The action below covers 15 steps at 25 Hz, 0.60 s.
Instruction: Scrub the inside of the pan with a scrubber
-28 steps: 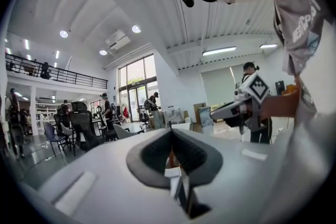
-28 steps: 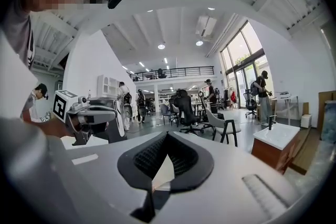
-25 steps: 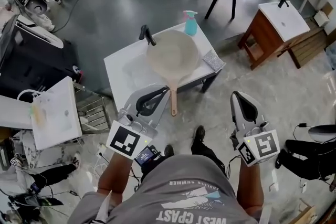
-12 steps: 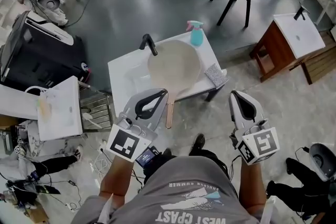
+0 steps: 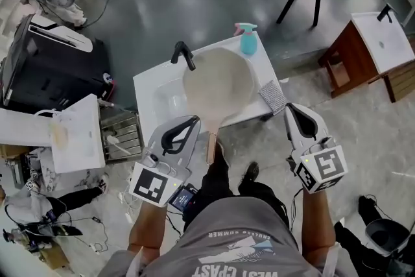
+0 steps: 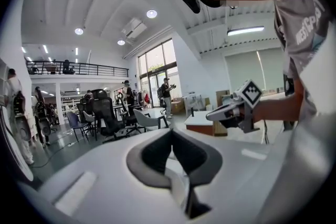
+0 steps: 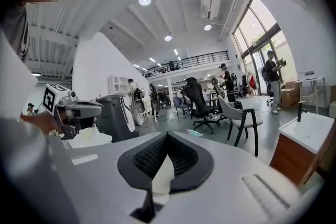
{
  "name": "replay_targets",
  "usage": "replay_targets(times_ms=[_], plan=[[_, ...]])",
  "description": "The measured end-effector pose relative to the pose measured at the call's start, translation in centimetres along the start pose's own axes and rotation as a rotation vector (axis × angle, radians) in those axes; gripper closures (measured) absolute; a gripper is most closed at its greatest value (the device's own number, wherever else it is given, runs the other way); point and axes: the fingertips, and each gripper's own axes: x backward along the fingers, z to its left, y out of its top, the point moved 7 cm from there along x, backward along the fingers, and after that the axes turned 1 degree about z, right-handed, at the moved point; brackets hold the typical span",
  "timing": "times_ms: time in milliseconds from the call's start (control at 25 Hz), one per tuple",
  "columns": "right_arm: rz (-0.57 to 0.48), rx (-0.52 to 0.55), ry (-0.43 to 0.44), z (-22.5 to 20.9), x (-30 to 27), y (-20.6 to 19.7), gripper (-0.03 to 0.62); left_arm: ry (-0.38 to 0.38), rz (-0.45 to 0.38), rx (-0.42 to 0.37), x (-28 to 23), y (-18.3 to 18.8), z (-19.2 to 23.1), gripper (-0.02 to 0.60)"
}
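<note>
A beige pan (image 5: 217, 83) lies on a white sink table (image 5: 150, 84), its wooden handle (image 5: 211, 139) sticking out over the near edge. At the table's right corner lies a grey scrubber pad (image 5: 273, 98). My left gripper (image 5: 191, 122) hangs in the air just short of the table, to the left of the handle, shut and empty. Held level and off the table's near right corner, close to the scrubber, my right gripper (image 5: 293, 111) is shut with nothing in it. Both gripper views look out across the room, with the jaws (image 6: 171, 132) (image 7: 167, 135) meeting at their tips.
On the table's far side stand a black faucet (image 5: 183, 54) and a teal spray bottle (image 5: 248, 39). A wooden cabinet with a white top (image 5: 373, 42) stands to the right, a black machine (image 5: 52, 68) and a white board (image 5: 71, 139) to the left, chairs behind.
The person has stepped towards the table, so both grippers are now closer to its near edge. Both stay shut and empty.
</note>
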Motion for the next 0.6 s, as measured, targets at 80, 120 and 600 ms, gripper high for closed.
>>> replay_targets(times_ms=[80,120,600], plan=[[0.023,0.008,-0.013,-0.3,-1.4,-0.7,0.591,-0.016,0.003,0.009,-0.9,-1.0,1.0,0.58],[0.035,0.009,-0.022,-0.5,-2.2,-1.1,0.591,-0.027,0.005,0.012,-1.5,-1.4,1.5,0.58],[0.225,-0.001,-0.109,-3.6,-10.7,-8.2,0.589,-0.115,0.051,0.078,-7.2,-6.8,7.5,0.58]])
